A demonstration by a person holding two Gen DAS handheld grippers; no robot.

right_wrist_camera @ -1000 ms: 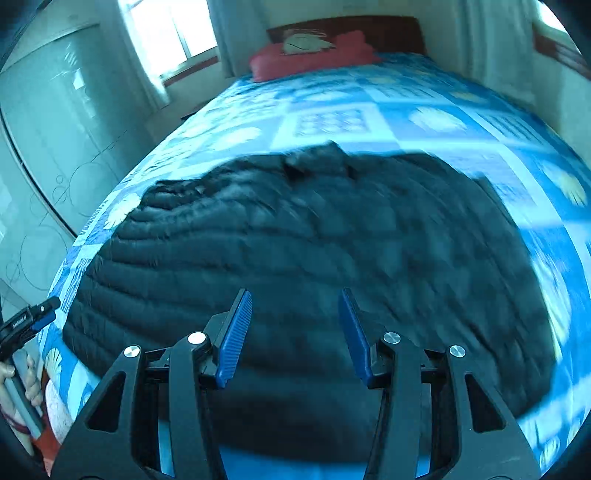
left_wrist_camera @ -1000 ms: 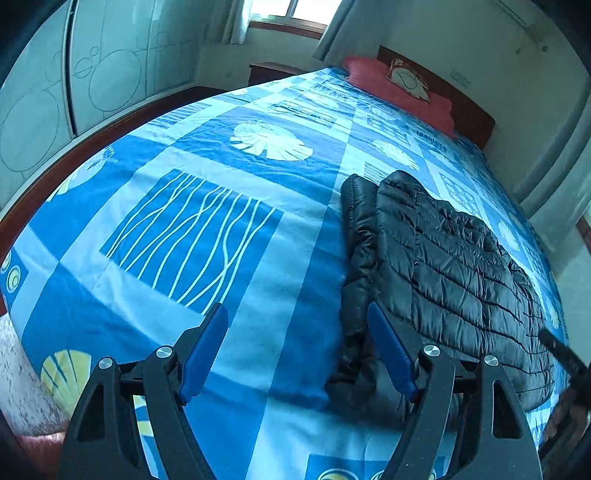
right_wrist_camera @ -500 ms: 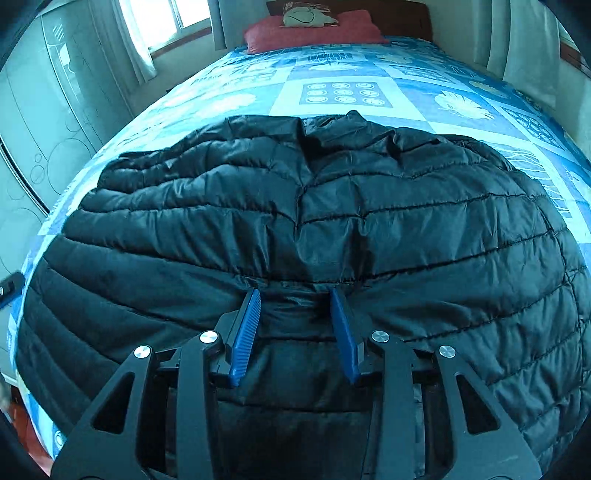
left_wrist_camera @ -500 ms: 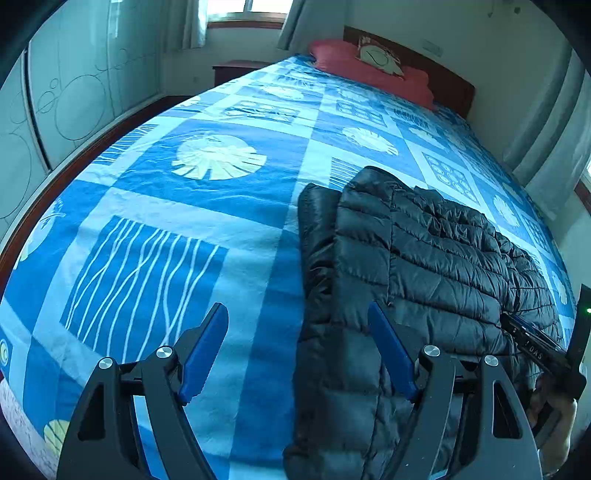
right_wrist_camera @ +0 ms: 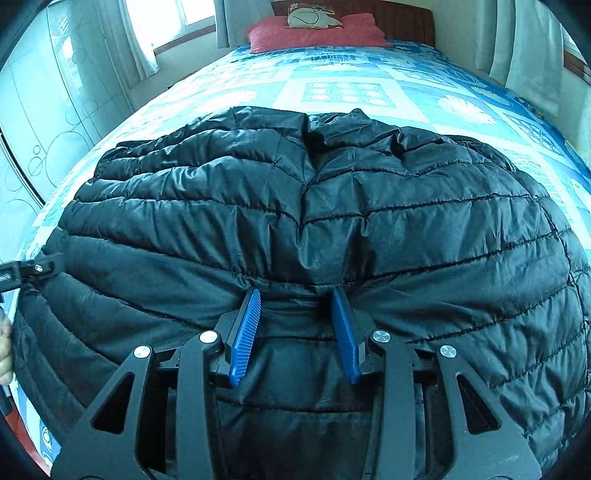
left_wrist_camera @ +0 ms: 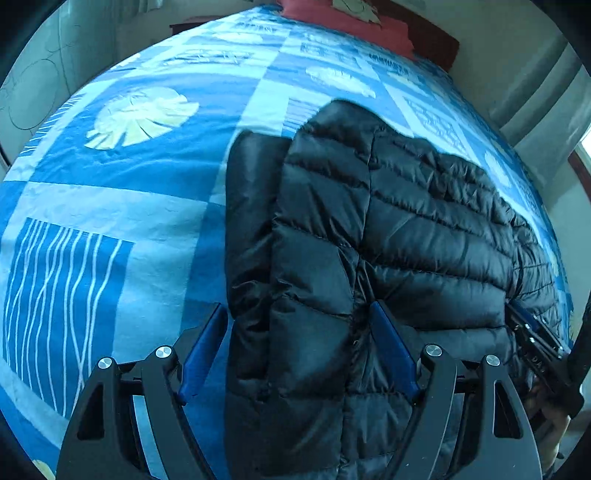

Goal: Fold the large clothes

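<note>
1. A blue patchwork bedspread with pale leaf and stripe panels covers the bed, and its left part lies bare.
2. The left gripper points down at the near left edge of a black quilted jacket. Its jaws stand wide apart and straddle the folded sleeve edge. The left blue pad is over the bedspread just beside the jacket, while the other pad lies on the quilting. Neither pad squeezes the cloth.
3. The jacket lies spread across the bedspread near the foot of the bed, with its folded sleeve along the left side.
4. The right gripper is down on the jacket's near hem, right of the left gripper. Its jaws have just been closing, and a bunched ridge of the black fabric sits pinched between the two blue pads.
5. A red pillow with a pale cushion on it rests at the far end against the dark wooden headboard.
6. Curtains hang along the right side of the room.
</note>
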